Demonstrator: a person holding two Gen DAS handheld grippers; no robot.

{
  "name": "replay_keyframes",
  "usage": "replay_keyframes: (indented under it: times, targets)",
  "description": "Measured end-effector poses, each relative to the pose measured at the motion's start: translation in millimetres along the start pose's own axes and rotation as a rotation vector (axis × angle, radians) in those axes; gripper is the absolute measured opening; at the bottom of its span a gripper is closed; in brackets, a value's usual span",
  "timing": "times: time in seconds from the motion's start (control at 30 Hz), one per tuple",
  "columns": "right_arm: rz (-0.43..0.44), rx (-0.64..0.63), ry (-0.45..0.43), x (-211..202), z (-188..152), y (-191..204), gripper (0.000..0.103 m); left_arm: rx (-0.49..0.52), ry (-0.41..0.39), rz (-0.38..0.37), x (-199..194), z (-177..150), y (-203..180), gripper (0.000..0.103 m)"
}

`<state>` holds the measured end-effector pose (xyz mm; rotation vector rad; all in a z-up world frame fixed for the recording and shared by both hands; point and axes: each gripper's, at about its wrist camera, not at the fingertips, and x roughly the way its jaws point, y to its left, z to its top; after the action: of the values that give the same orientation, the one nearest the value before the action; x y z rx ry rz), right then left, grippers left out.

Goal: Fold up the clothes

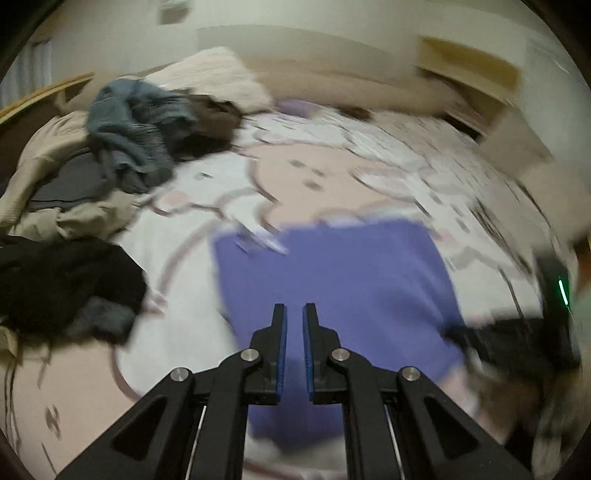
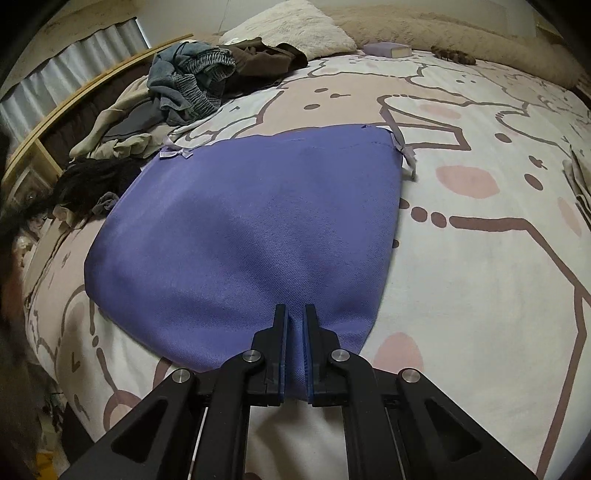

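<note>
A purple garment (image 2: 251,229) lies folded flat on the patterned bedspread (image 2: 480,258), with small pale bows at its far corners. My right gripper (image 2: 294,314) is shut on the garment's near edge, and a fold of cloth rises between the jaws. In the blurred left wrist view the same garment (image 1: 340,280) lies ahead. My left gripper (image 1: 294,314) hovers over it with the jaws nearly together and nothing visibly between them. The right gripper's black body (image 1: 517,339) shows at the right edge of that view.
A heap of unfolded clothes, blue-grey (image 2: 188,81), brown, beige (image 2: 122,133) and black (image 2: 88,181), lies along the bed's left side. Pillows (image 2: 295,33) and a purple book (image 2: 388,50) sit at the head. A wooden shelf (image 2: 40,140) runs along the left.
</note>
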<state>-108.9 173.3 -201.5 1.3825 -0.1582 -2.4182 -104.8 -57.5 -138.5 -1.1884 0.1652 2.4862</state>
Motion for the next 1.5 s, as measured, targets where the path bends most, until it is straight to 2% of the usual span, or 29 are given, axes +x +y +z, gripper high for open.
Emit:
replay_keyframes:
  times: [0.07,0.13,0.27,0.43,0.5,0.57,0.63,0.67,0.77,0.83,0.9,0.93,0.97,1.07,1.17,1.27,1.5]
  targets:
    - [-0.002,-0.002,-0.002,0.2,-0.4,0.3,0.005,0.013,0.067,0.038,15.5,-19.9,-5.8,0.009]
    - [-0.005,-0.012,-0.002,1.0,-0.8,1.0,0.005,-0.027,0.114,0.070,30.4,-33.5,1.1,0.009]
    - [-0.039,-0.090,-0.017,2.2,-4.9,8.3,0.005,-0.123,0.113,0.027,36.0,-41.2,17.1,0.008]
    - [-0.001,-0.018,-0.031,-26.8,0.2,2.7,0.005,-0.186,0.114,-0.021,38.3,-43.3,27.1,0.008]
    - [-0.001,-0.025,-0.037,-38.6,-3.7,-1.5,0.005,-0.187,0.113,-0.023,38.1,-43.5,24.6,0.008]
    - [-0.050,-0.056,-0.006,-31.2,-13.6,-7.5,0.005,-0.174,0.104,-0.012,35.5,-43.1,21.0,0.008]
    - [-0.077,-0.053,0.020,-16.6,-26.2,-18.3,0.005,-0.127,0.078,0.025,27.3,-41.7,15.0,0.008]
    - [-0.066,-0.037,0.006,-15.6,-30.0,-23.2,0.005,-0.104,0.065,0.044,23.3,-41.0,11.9,0.008]
    - [-0.059,0.000,-0.003,-19.1,-27.3,-24.8,0.005,-0.034,0.025,0.101,11.1,-38.8,2.8,0.009]
    - [-0.070,-0.019,-0.005,-18.2,-27.4,-22.3,0.005,0.130,-0.047,0.187,-8.9,-42.2,-16.6,0.016]
    - [-0.064,-0.015,-0.012,-18.7,-28.2,-22.8,0.005,0.331,-0.106,0.282,-27.5,-53.4,-40.8,0.028]
    - [-0.059,-0.011,-0.016,-19.1,-28.6,-23.4,0.005,0.425,-0.126,0.322,-33.8,-61.3,-51.7,0.038]
    - [-0.051,0.002,-0.018,-19.0,-29.2,-25.0,0.005,0.519,-0.132,0.358,-34.9,-72.3,-60.9,0.046]
    - [-0.029,0.038,-0.024,-19.0,-31.4,-29.6,0.005,0.811,-0.133,0.470,-31.8,-109.6,-87.4,0.058]
    - [-0.022,0.047,-0.027,-19.1,-32.1,-30.6,0.005,1.064,-0.096,0.578,-10.6,-144.3,-98.8,0.060]
    - [-0.021,0.048,-0.027,-19.1,-32.4,-30.4,0.005,1.191,-0.057,0.652,17.5,-157.1,-95.7,0.057]
    - [-0.021,0.049,-0.026,-18.0,-32.5,-30.7,0.005,1.236,-0.092,0.744,59.2,-121.7,-86.0,0.057]
